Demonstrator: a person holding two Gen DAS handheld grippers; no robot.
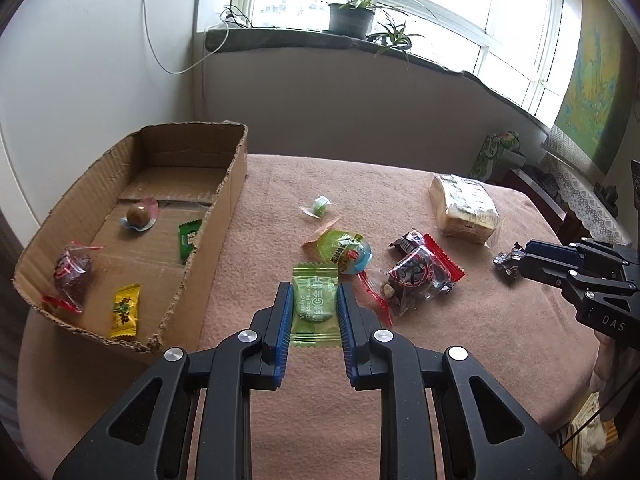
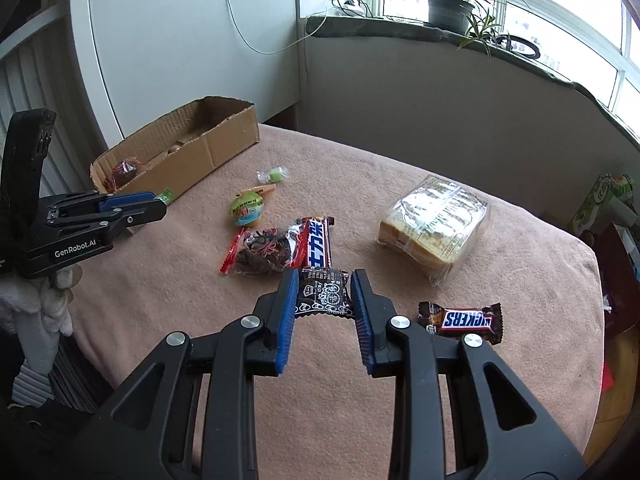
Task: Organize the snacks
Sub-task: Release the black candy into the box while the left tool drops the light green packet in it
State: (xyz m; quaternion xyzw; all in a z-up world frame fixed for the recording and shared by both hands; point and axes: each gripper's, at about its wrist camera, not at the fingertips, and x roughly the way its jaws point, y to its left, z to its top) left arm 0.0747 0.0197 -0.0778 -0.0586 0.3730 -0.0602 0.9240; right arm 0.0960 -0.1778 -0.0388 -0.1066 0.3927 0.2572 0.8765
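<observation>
My left gripper (image 1: 314, 294) is shut on a green plum candy packet (image 1: 315, 304), held just right of the cardboard box (image 1: 224, 216). The box holds a yellow candy (image 1: 125, 317), a dark red-tied bag (image 1: 72, 276), a green packet (image 1: 189, 240) and a round brown sweet (image 1: 138, 216). My right gripper (image 2: 323, 280) is shut on a dark black-and-white packet (image 2: 324, 294) above the pink tablecloth (image 2: 360, 400). The left gripper (image 2: 158, 206) shows in the right wrist view with the green packet at its tip. The right gripper (image 1: 520, 264) shows in the left wrist view.
On the cloth lie a green round jelly cup (image 1: 346, 252), a small green candy (image 1: 319, 206), a dark snack bag (image 2: 264, 254), a red-blue bar (image 2: 318, 246), a Snickers (image 2: 464, 320) and wrapped bread (image 2: 434, 224). Window sill with plants (image 1: 352, 12) is behind.
</observation>
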